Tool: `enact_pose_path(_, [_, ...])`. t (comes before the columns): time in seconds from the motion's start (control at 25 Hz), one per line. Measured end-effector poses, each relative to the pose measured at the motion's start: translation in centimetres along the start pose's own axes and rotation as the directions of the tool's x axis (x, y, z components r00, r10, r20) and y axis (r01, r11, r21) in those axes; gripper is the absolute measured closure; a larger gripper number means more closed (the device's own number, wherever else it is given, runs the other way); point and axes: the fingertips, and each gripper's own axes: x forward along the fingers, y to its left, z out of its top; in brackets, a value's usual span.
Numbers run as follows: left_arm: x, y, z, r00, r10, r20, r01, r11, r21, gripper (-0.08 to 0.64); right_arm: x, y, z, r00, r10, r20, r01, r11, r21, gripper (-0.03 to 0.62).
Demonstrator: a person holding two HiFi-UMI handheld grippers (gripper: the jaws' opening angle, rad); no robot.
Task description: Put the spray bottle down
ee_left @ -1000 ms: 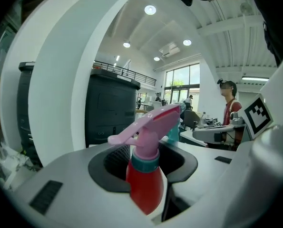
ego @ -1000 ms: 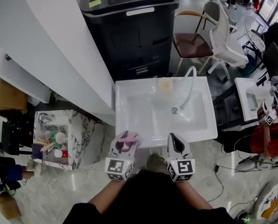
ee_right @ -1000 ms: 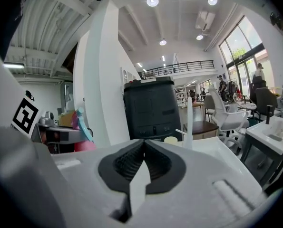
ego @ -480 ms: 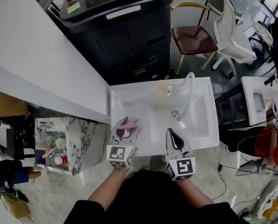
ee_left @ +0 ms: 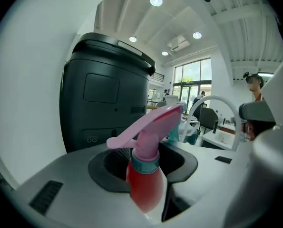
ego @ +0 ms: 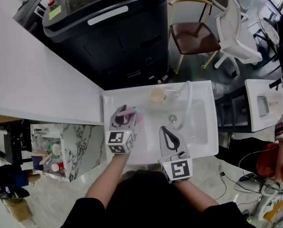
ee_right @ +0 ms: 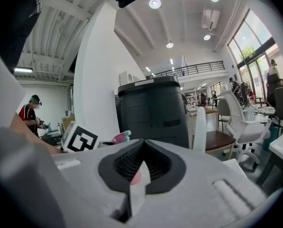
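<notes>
The spray bottle (ego: 131,114) is pink, with a pink trigger head, a teal collar and a reddish body (ee_left: 145,184). My left gripper (ego: 124,114) is shut on it at the body, just below the collar. It holds the bottle over the left part of the white sink (ego: 205,129), nozzle pointing away from me. To its right, my right gripper (ego: 165,131) hangs over the sink's near middle with its jaws together and nothing in them. In the right gripper view the left gripper's marker cube (ee_right: 79,137) and the bottle's top (ee_right: 121,137) show at left.
A white curved faucet (ego: 186,100) and a drain (ego: 172,118) are at the sink's middle, a pale cup (ego: 156,95) at its back. A tall black bin (ego: 108,32) stands behind, a white counter (ego: 32,84) at left, chairs (ego: 193,36) at right. A marble box (ego: 60,148) sits lower left.
Both grippers have moved forward, from the sink's near edge to over the basin. The left one carried the bottle farther, toward the back left. Neither grip changed.
</notes>
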Motion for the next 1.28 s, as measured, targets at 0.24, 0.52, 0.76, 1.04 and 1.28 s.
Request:
enact_pose_path(0.24, [5.6, 1.5, -0.2, 1.000, 0.006, 0.009, -0.006, 0.999, 0.052, 0.388, 3.6, -0.4, 1.1, 0.998, 0.061, -0.007, -0.061, 0.998, -0.002, 0.594])
enact_pose_path(0.52, [10.6, 2.5, -0.9, 1.000, -0.009, 0.011, 0.008, 0.996, 0.084, 0.388, 6.9, -0.5, 1.1, 0.993, 0.106, -0.043, -0.105, 0.994, 0.016, 0.594])
enact_pose_path(0.76, [13.8, 3.3, -2.5, 1.000, -0.015, 0.016, 0.013, 0.997, 0.080, 0.388, 7.7, -0.5, -0.1, 0.988, 0.136, -0.076, -0.134, 0.990, 0.035, 0.594])
enact_pose_path(1.04, [15.0, 3.5, -4.4, 0.998, -0.015, 0.065, 0.012, 0.999, 0.039, 0.387, 8.1, -1.6, -1.4, 0.987, 0.125, -0.098, -0.121, 0.992, 0.042, 0.594])
enact_pose_path(1.28, [14.6, 3.9, -3.7, 0.990, -0.011, 0.141, 0.008, 1.000, 0.022, 0.393, 7.7, -1.2, -2.0, 0.986, 0.119, -0.117, -0.116, 0.993, 0.038, 0.594])
